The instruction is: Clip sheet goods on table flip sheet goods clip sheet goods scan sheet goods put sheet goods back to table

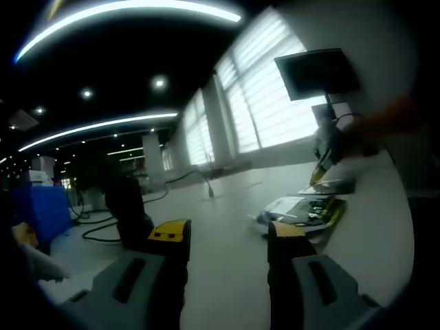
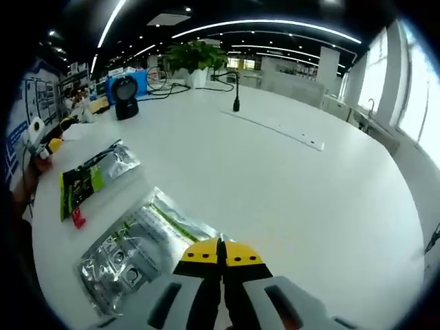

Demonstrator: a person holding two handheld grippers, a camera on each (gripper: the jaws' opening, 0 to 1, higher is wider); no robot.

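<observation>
A silver foil packet (image 2: pixel 134 251) lies flat on the white table (image 2: pixel 275 199), and my right gripper (image 2: pixel 221 249) is shut with its yellow tips on the packet's near edge. In the left gripper view the same packet (image 1: pixel 331 185) lies under the right gripper (image 1: pixel 320 172), which comes down from an orange-sleeved hand. A green and black packet (image 2: pixel 93 175) lies further left, and it is the closer packet (image 1: pixel 302 210) in the left gripper view. My left gripper (image 1: pixel 227 237) hovers open over bare table, short of both packets.
A black scanner (image 2: pixel 125 89) (image 1: pixel 127 206) stands at the far side of the table with cables, near a potted plant (image 2: pixel 196 55). A white power strip (image 2: pixel 275 127) lies across the table. A monitor (image 1: pixel 316 72) stands by the windows.
</observation>
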